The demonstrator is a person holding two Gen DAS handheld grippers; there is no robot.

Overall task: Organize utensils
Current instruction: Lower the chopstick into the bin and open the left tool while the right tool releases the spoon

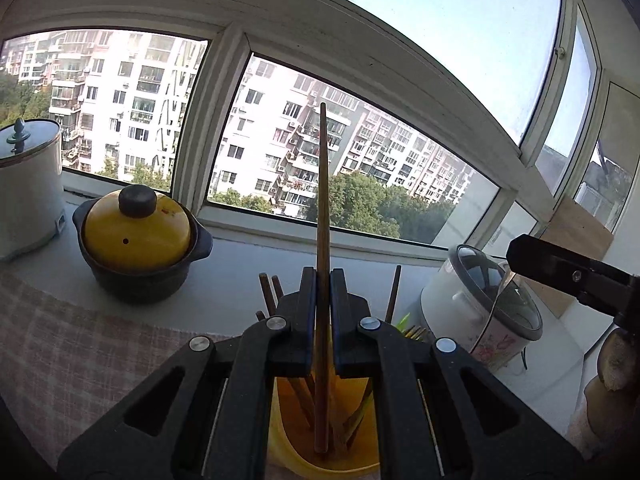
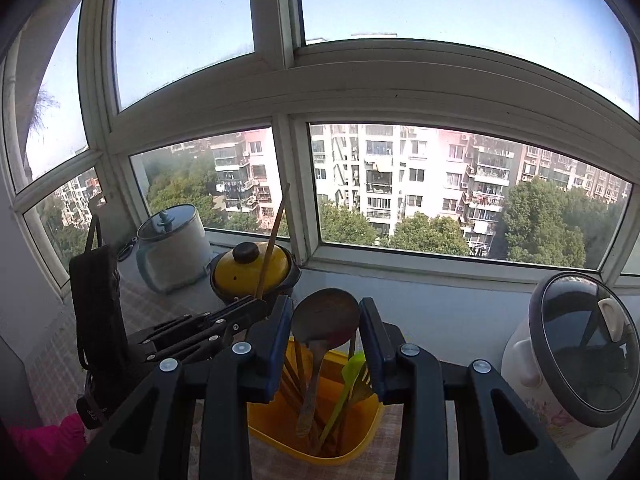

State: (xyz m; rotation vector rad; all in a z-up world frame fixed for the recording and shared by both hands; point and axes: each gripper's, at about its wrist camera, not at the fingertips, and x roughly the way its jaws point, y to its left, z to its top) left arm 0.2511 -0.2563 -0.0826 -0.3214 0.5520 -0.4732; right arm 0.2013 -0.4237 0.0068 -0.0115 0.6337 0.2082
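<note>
Sunlit windows [image 2: 460,184] with apartment blocks and trees beyond fill the background of both views, and below them runs a pale sill joined to a tabletop [image 1: 80,360] under a checked cloth; on it stands a yellow utensil holder [image 2: 316,424], which holds several wooden chopsticks, a metal ladle [image 2: 324,316] whose bowl rises above the rim, and a green spatula [image 2: 348,376]; the left wrist view shows the left tool [image 1: 323,320] pinched narrowly on a single wooden chopstick [image 1: 322,208], upright, its lower end down inside the holder among the other sticks and its tip high against the glass; the right wrist view alone shows that same tool from the side [image 2: 240,312], with the stick slanting up past a yellow-lidded clay pot [image 2: 252,268]; the right tool [image 2: 324,344] stands wide, gripping nothing, its fingers on either side of the ladle bowl but apart from it; a white cooker with a glass lid [image 2: 572,356] lies tipped near the holder on the right, and a lidded white pot [image 1: 28,184] stands at the far left beside the clay pot; bare sill lies between the clay pot and the tipped cooker, behind the holder.
</note>
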